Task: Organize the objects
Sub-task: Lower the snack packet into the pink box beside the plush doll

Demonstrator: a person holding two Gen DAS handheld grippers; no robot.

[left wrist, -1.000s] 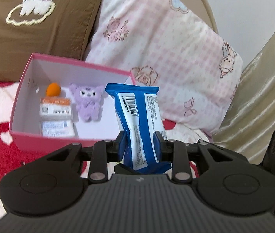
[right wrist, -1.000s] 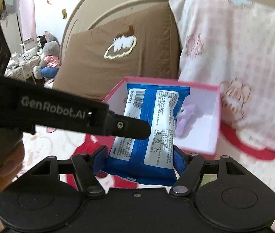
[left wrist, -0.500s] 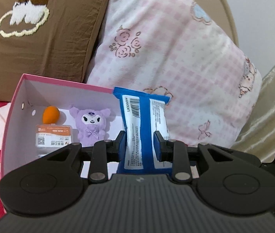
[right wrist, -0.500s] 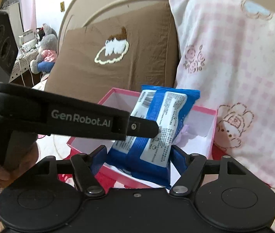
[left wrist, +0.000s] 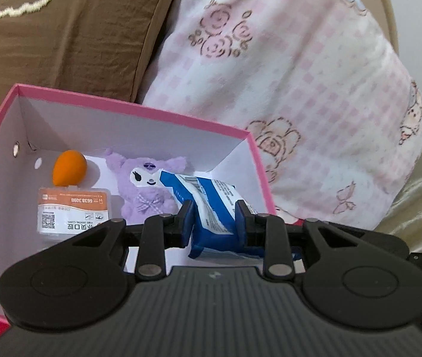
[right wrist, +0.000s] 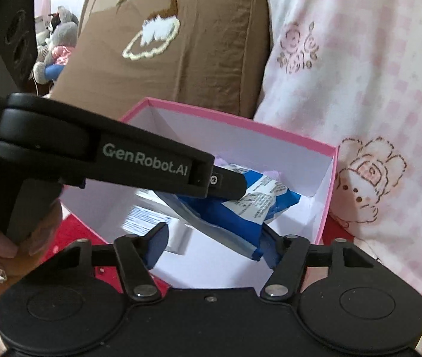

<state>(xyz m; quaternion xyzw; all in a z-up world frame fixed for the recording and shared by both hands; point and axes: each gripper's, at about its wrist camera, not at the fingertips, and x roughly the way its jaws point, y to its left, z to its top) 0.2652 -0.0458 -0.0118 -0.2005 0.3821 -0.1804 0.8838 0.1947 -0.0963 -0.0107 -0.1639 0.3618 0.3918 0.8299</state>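
A pink-checked pillow rises behind the pink box, with a brown pillow leaning beside it to the box's far left; the box sits on red-and-white bedding. Inside the white-lined box, the blue snack packet lies tilted against the right wall, its top edge touching the purple plush toy at the middle of the back. An orange-labelled packet lies at the box's left, and an orange ball sits behind it in the back-left corner. The left tongs are clamped on the blue snack packet. The right tongs stand spread apart over the box's near edge, the packet between them, one blue pad touching its lower corner.
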